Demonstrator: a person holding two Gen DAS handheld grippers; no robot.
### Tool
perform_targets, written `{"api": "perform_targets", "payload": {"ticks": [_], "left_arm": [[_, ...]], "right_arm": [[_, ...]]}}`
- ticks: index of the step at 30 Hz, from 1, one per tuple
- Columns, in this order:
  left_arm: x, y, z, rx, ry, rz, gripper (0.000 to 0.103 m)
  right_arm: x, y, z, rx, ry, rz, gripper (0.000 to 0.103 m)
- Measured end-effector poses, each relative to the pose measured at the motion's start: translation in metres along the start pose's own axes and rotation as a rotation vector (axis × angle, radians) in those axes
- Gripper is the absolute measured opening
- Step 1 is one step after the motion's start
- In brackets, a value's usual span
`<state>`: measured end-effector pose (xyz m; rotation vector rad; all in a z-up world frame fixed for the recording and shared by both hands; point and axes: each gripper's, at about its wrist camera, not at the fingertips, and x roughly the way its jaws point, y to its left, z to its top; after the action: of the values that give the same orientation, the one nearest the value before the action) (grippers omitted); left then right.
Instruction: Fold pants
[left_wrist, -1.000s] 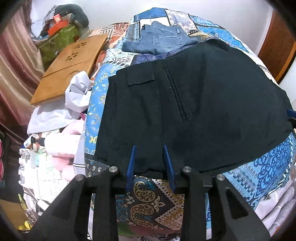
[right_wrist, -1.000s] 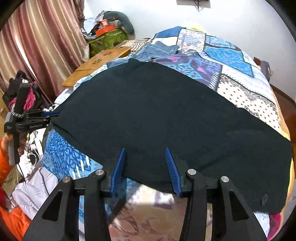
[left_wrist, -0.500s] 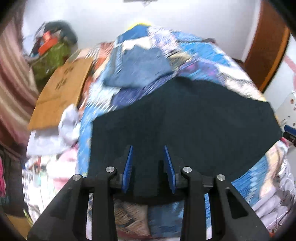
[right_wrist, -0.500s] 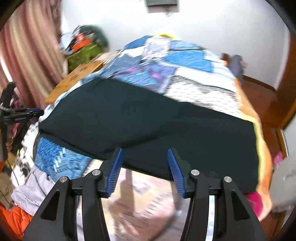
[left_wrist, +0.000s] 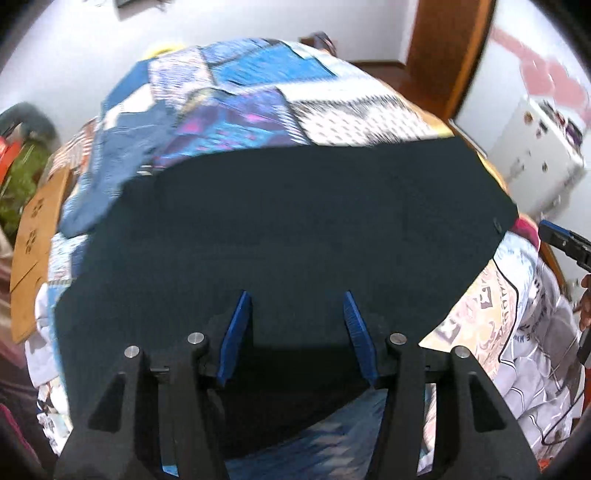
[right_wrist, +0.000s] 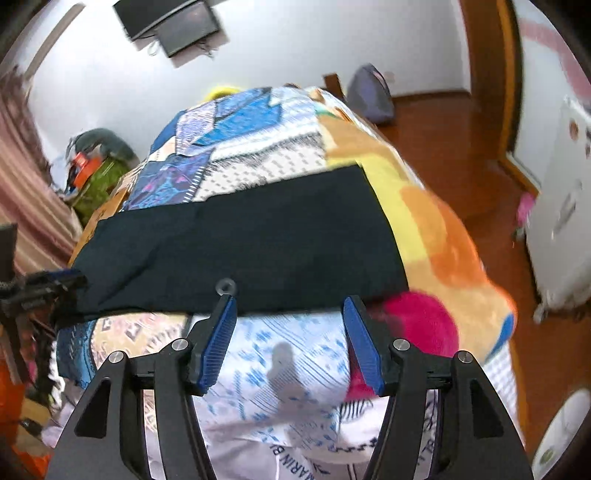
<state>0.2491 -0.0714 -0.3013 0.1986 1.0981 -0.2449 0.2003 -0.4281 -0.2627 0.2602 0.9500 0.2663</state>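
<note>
Black pants were spread flat across a patchwork bedspread. The left gripper was held with its blue pads apart over the near edge of the fabric. Folded blue jeans were seen beyond, left.

White cloth below bed edge: partial print "MARIN B".

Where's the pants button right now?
In the right wrist view, the button sits on the near edge of the black pants, just above the right claw's left finger.
</note>
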Motion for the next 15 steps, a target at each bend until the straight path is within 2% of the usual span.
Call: {"api": "perform_targets", "payload": {"ticks": [3, 6, 8, 11, 15], "left_arm": [[0.009, -0.023, 0.005, 0.032, -0.021, 0.036, 0.058], [0.021, -0.031, 0.021, -0.005, 0.001, 0.000, 0.058], [0.026, -0.030, 0.029, -0.033, 0.013, -0.016, 0.064], [0.036, -0.036, 0.043, -0.063, 0.018, -0.011, 0.072], [0.049, -0.053, 0.058, -0.050, 0.007, 0.015, 0.073]], "right_arm": [[0.009, -0.010, -0.008, 0.058, 0.017, 0.038, 0.057], [0.020, -0.019, -0.011, 0.114, 0.032, 0.073, 0.057], [0.027, -0.026, -0.012, 0.150, 0.037, 0.092, 0.057], [0.035, -0.036, -0.012, 0.198, 0.026, 0.110, 0.057], [0.039, -0.049, -0.012, 0.260, 0.002, 0.129, 0.056]]}}
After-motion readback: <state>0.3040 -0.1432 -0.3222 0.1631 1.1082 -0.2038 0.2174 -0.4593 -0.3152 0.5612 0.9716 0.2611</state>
